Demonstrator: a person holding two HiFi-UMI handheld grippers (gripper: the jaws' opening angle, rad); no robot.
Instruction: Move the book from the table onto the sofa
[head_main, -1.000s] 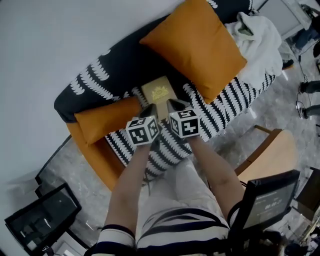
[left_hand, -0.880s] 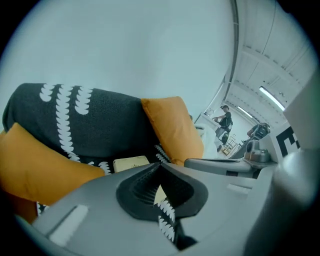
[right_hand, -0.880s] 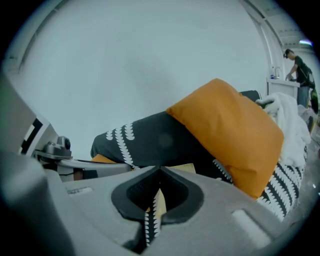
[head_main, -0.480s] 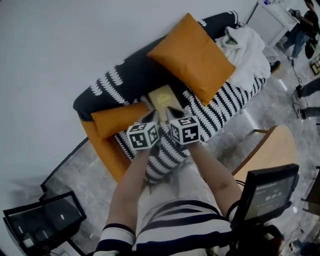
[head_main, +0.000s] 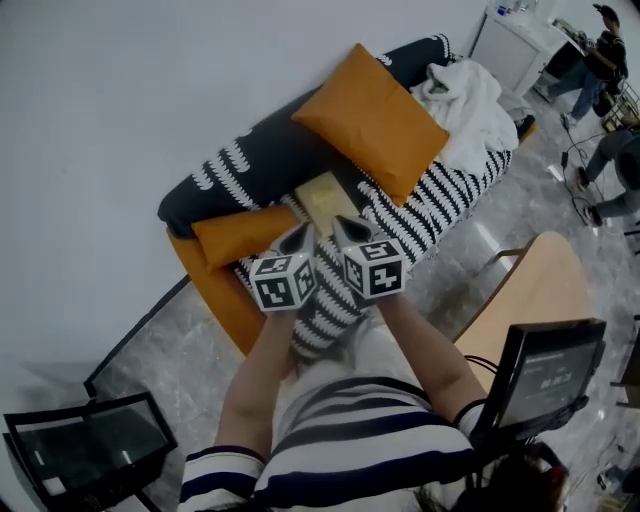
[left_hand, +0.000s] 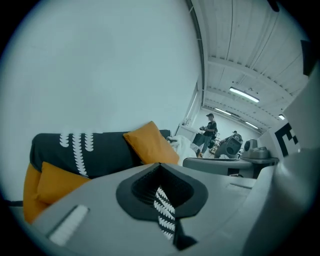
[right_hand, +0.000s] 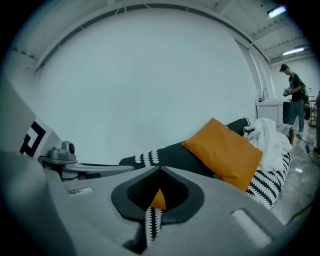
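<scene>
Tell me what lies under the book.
The book rests on the sofa's patterned seat cover; the patch directly beneath is hidden by the book itself.

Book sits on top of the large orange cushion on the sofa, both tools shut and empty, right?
Not on top. The head view shows the book lying on the sofa seat, between the large orange cushion and the small orange cushion. The left tool and right tool are indeed shut and empty.
</scene>
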